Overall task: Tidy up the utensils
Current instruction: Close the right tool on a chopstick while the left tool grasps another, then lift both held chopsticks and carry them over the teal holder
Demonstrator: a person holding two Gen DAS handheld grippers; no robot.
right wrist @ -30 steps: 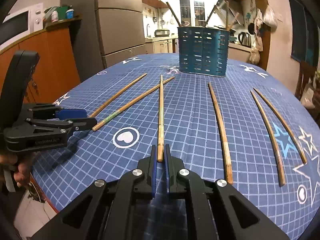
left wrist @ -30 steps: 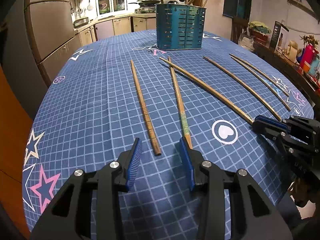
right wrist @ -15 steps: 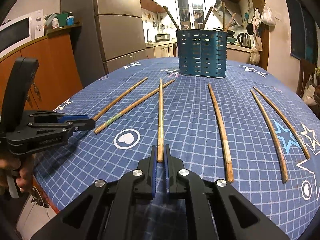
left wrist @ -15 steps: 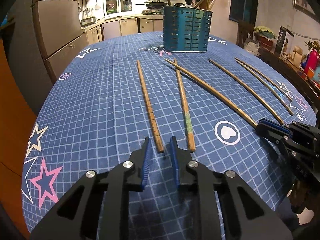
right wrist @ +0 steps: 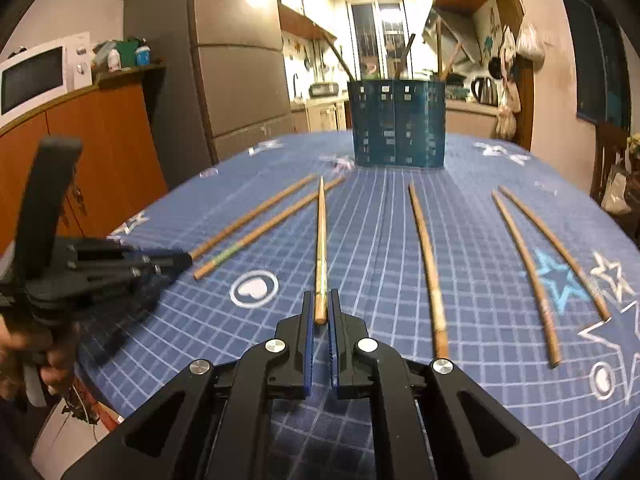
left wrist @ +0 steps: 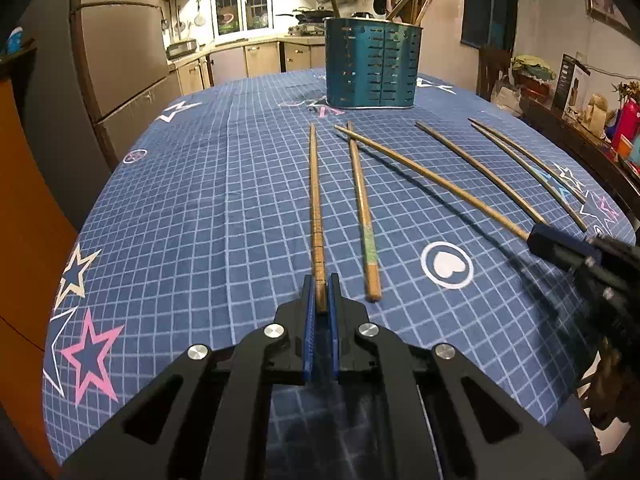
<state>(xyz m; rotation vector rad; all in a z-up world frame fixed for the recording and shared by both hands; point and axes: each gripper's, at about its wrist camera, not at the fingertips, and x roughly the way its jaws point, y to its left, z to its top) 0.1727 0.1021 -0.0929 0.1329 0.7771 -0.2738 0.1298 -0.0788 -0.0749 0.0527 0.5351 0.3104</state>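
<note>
Several wooden chopsticks lie on the blue checked tablecloth [left wrist: 200, 208]. My left gripper [left wrist: 321, 292] is shut on the near end of the leftmost chopstick [left wrist: 315, 200]. My right gripper [right wrist: 320, 308] is shut on the near end of another chopstick [right wrist: 321, 240], whose far end is lifted off the cloth. In the left wrist view the right gripper [left wrist: 560, 246] shows at the right, holding that chopstick [left wrist: 432, 182]. A blue slotted utensil holder [left wrist: 374, 64] with several utensils stands at the far side of the table; it also shows in the right wrist view [right wrist: 398, 124].
A green-banded chopstick [left wrist: 362, 208] lies beside the left one. Three more chopsticks [right wrist: 426, 260] lie to the right of the held one. A fridge [right wrist: 240, 60] and orange cabinet [right wrist: 100, 148] stand left of the table. Shelves with clutter [left wrist: 580, 92] stand at the right.
My left gripper moved left from the green-banded chopstick to the leftmost one and closed on its near end. My right gripper stayed shut on its chopstick and raised it slightly.
</note>
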